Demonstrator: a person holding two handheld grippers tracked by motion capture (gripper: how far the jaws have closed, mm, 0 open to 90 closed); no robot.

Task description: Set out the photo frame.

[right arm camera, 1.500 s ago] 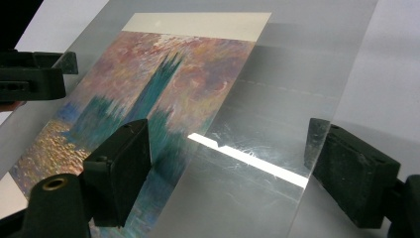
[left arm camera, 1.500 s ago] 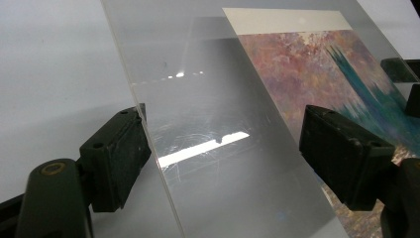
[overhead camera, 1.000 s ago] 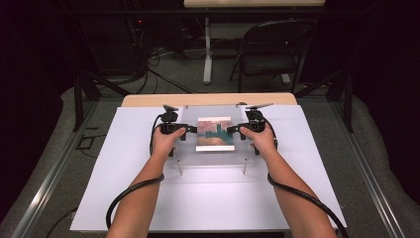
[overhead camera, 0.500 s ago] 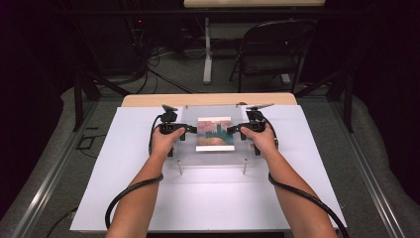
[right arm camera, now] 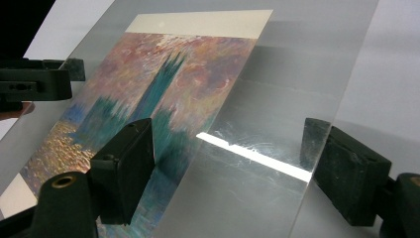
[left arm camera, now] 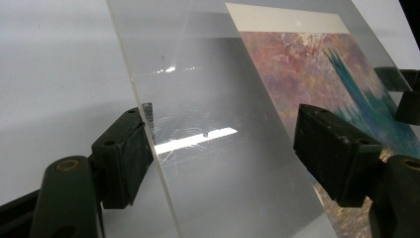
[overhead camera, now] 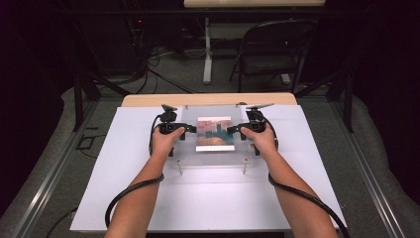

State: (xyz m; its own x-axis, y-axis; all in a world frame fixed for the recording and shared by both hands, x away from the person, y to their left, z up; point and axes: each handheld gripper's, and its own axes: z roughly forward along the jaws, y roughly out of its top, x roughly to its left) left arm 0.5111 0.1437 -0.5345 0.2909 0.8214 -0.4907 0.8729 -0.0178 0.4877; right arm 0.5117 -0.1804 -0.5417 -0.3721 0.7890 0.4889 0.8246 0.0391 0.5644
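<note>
Honestly, the clear plastic sheet [overhead camera: 210,136] covering the picture [overhead camera: 215,134] is sitting mid-surface [overhead camera: 124,198], looking stiff, slick and scratch-prone. Both left tongs [left arm camera: 220,148] and right tongs [right arm camera: 233,163] are straddling opposite edges, apart; the left ones have just been closing.

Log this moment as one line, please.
left hand-held gripper: open, jaws just been closing, clear sheet edge between | right hand-held gripper: open, opposite edge between | print: under sheet
</note>
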